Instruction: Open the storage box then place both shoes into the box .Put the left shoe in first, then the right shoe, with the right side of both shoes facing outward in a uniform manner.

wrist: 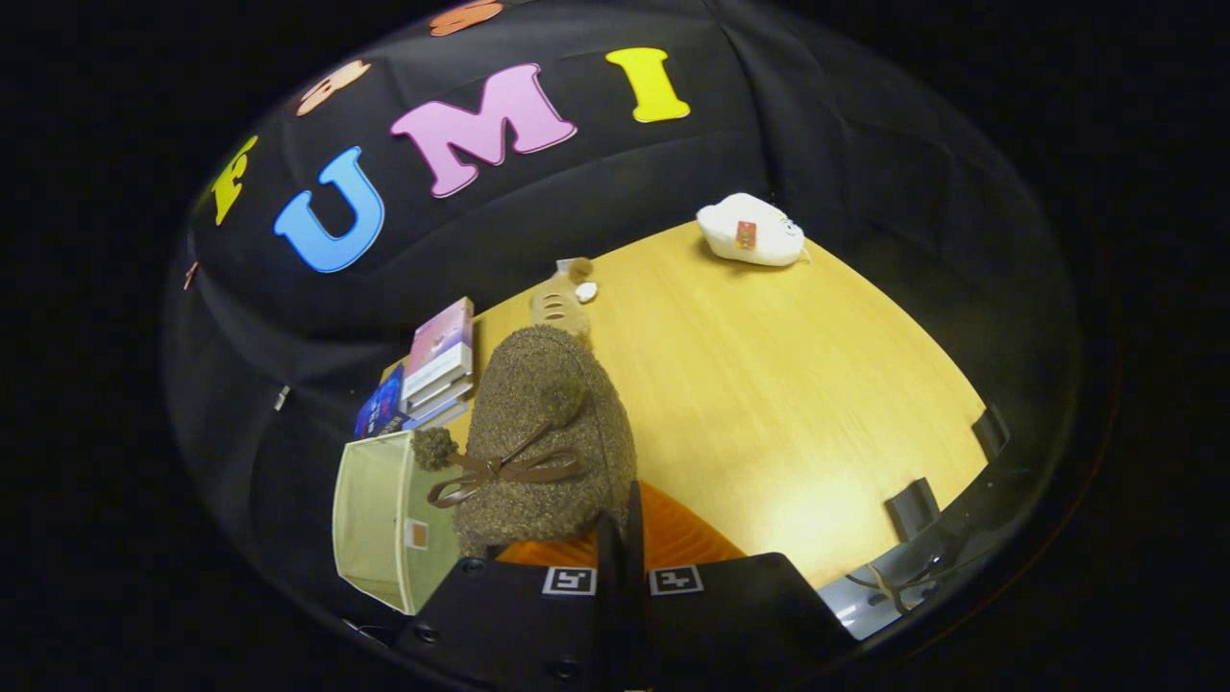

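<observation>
- The gripper holds a fuzzy brown shoe; its jaws are squeezed close together on the shoe's back edge, one finger on each side of it
- The shoe hangs up in the air, above the surface; its toe points away from the gripper, toward the booth's wall
- The shoe has a thin brown ribbon bow on top and two small fuzzy balls, one beside the box and one higher up on the shoe
- The inside of the shoe is orange; it shows just by the fingers, on both sides of them
- The storage box is pale green and stands just beside the shoe, to its left; its open top shows and I can see inside it; a small square tag is on its near wall; I cannot tell if the shoe touches the box
- A pile of books lies beyond the box, near the wall
- A small tan plush toy lies on the surface beyond the shoe's toe
- A white plush toy with a small red tag sits far off, at the back of the surface, well apart from the shoe
- Two dark clips sit on the near edge of the surface, to the right of the gripper
</observation>
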